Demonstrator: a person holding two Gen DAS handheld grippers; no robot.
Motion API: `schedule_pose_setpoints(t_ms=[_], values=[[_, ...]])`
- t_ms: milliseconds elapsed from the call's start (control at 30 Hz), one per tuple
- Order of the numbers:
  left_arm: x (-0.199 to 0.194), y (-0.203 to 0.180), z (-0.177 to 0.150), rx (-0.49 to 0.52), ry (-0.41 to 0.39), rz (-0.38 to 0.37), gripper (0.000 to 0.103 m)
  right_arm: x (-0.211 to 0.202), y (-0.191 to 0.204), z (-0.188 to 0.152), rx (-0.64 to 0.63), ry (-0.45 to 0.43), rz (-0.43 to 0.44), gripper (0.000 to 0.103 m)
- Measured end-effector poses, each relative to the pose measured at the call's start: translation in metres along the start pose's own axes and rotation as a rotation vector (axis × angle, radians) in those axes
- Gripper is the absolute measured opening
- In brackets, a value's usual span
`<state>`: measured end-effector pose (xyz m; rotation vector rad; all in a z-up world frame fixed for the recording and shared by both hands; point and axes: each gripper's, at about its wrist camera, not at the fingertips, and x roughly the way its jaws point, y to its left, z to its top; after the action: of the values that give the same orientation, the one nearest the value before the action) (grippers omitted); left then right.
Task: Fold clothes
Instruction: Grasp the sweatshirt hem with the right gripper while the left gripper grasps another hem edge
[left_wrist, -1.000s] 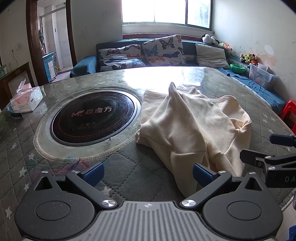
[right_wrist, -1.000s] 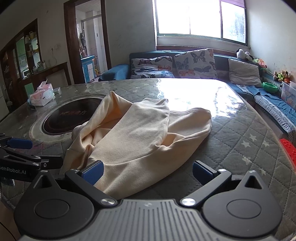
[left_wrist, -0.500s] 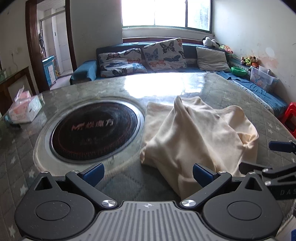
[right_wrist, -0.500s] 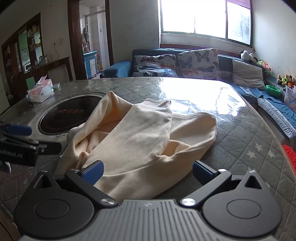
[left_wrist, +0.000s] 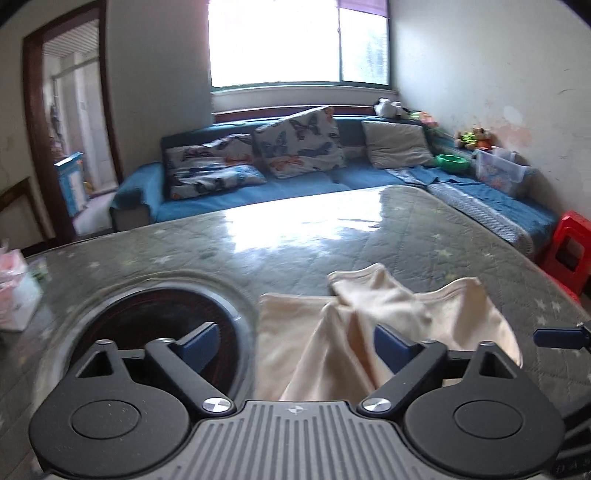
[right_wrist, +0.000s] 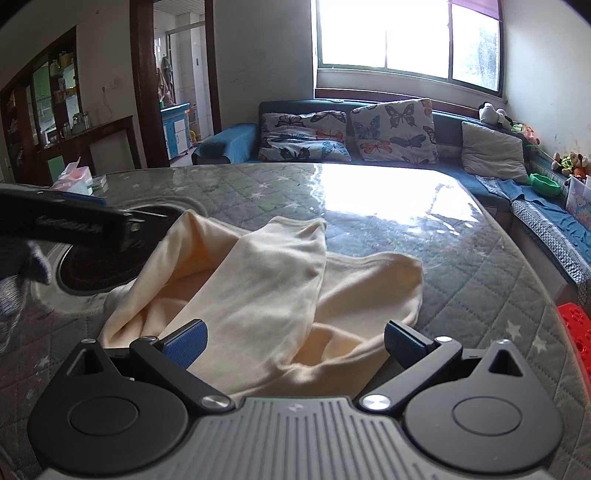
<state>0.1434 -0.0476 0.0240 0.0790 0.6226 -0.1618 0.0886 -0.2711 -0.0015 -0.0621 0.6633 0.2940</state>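
Both our grippers, L (left_wrist: 295, 347) & R (right_wrist: 293, 341), hang w/ jaws wide, gripping nothing. L has lifted & tipped up since 1 s ago; the cloth (right_wrist: 266, 291) is unmoved, rumpled on the table (right_wrist: 461, 273) by the hob (left_wrist: 155, 321). No fold visible yet.

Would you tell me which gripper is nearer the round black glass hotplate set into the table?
Left. The left gripper hangs beside the round black glass hotplate, its left finger over the rim. The right gripper sits over the cream garment, farther off.
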Motion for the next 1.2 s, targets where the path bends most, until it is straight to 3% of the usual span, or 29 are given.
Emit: schedule_pose_setpoints(t_ms=[167, 233, 333, 400, 600, 733, 867, 1100, 1200], values=[[0.038, -0.003, 0.003, 0.018, 0.068, -0.074, 0.054, 0.010, -0.013, 0.012, 0.005, 0.005, -0.019, 0.102], [0.050, 0.001, 0.000, 0.003, 0.103, -0.100, 0.017, 0.014, -0.017, 0.017, 0.007, 0.009, -0.019, 0.099], [0.054, 0.009, -0.007, -0.046, 0.123, -0.126, 0.006, 0.023, -0.021, 0.026, 0.009, 0.017, -0.011, 0.093], [0.049, 0.012, -0.011, -0.056, 0.112, -0.127, 0.006, 0.032, -0.022, 0.036, 0.003, 0.016, 0.001, 0.091], [0.035, 0.011, -0.023, -0.061, 0.095, -0.125, 0.004, 0.073, -0.013, 0.068, 0.005, 0.039, 0.063, 0.069], [0.032, 0.012, -0.027, -0.068, 0.099, -0.130, 0.004, 0.102, 0.001, 0.085, 0.001, 0.072, 0.108, 0.064], [0.031, 0.013, -0.027, -0.078, 0.097, -0.146, 0.004, 0.119, 0.006, 0.086, -0.019, 0.111, 0.100, 0.057], [0.036, 0.012, -0.023, -0.057, 0.100, -0.146, 0.008, 0.149, 0.014, 0.088, -0.055, 0.180, 0.085, 0.023], [0.039, 0.009, -0.017, -0.049, 0.091, -0.151, 0.020, 0.148, 0.011, 0.087, -0.061, 0.186, 0.078, 0.007]])
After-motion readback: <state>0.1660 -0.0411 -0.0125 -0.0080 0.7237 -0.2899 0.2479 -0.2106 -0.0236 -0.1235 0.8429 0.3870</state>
